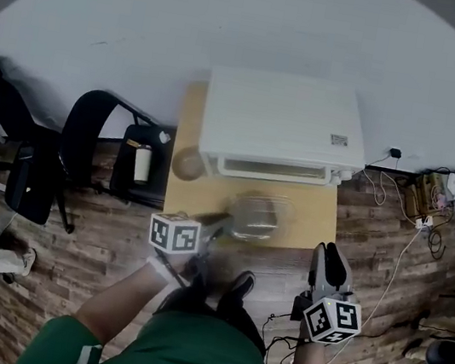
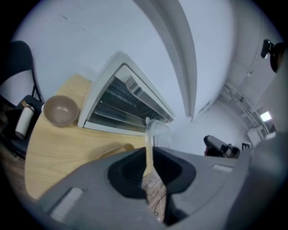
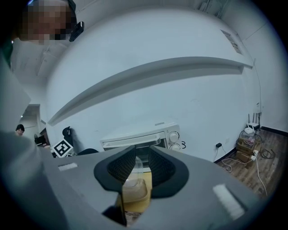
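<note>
- Clear plastic container (image 1: 256, 216): a shallow, see-through tub with rounded corners, standing upright on its base
- It sits on the wooden table (image 1: 313, 213) at the near edge, about the middle of that edge, just in front of the white toaster oven (image 1: 280, 125)
- Its clear lid (image 2: 158, 133) is lifted off the tub and stands roughly on edge above it, domed and thin-walled
- The lid's thin rim is pinched between the closed jaws of the left gripper (image 1: 223, 219), which meets the container from its left side
- What is inside the tub cannot be made out
</note>
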Tool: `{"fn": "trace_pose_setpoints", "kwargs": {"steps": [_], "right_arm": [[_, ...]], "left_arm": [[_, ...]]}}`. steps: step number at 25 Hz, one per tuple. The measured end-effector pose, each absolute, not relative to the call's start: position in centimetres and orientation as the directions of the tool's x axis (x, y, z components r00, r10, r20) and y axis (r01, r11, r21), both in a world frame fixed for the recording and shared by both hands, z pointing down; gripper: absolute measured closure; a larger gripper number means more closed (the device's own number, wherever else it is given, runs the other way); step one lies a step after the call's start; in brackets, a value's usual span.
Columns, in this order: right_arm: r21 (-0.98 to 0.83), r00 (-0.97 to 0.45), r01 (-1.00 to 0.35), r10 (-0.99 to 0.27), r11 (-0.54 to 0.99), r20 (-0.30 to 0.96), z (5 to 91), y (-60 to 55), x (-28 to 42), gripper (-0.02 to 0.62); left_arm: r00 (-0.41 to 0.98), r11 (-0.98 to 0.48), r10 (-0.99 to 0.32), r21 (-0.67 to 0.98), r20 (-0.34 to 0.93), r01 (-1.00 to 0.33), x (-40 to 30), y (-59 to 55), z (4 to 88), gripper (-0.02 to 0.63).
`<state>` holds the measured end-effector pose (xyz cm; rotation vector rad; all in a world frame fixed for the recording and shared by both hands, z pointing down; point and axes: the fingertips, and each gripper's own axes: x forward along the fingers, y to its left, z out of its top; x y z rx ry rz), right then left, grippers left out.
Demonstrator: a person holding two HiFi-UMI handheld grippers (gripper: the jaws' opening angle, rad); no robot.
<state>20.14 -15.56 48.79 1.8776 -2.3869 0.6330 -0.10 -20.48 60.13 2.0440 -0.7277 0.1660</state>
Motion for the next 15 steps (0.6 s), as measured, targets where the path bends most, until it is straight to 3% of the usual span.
{"fn": "trace_pose_setpoints", "kwargs": {"steps": [15], "right_arm": [[-0.249, -0.271, -0.941, -0.949, 0.228, 0.158, 43.1, -16.5, 19.6, 0.508]], "left_arm": [[0.82, -0.539, -0.51, 0.647, 0.258, -0.539, -1.5, -21.9, 49.5, 0.565]]}}
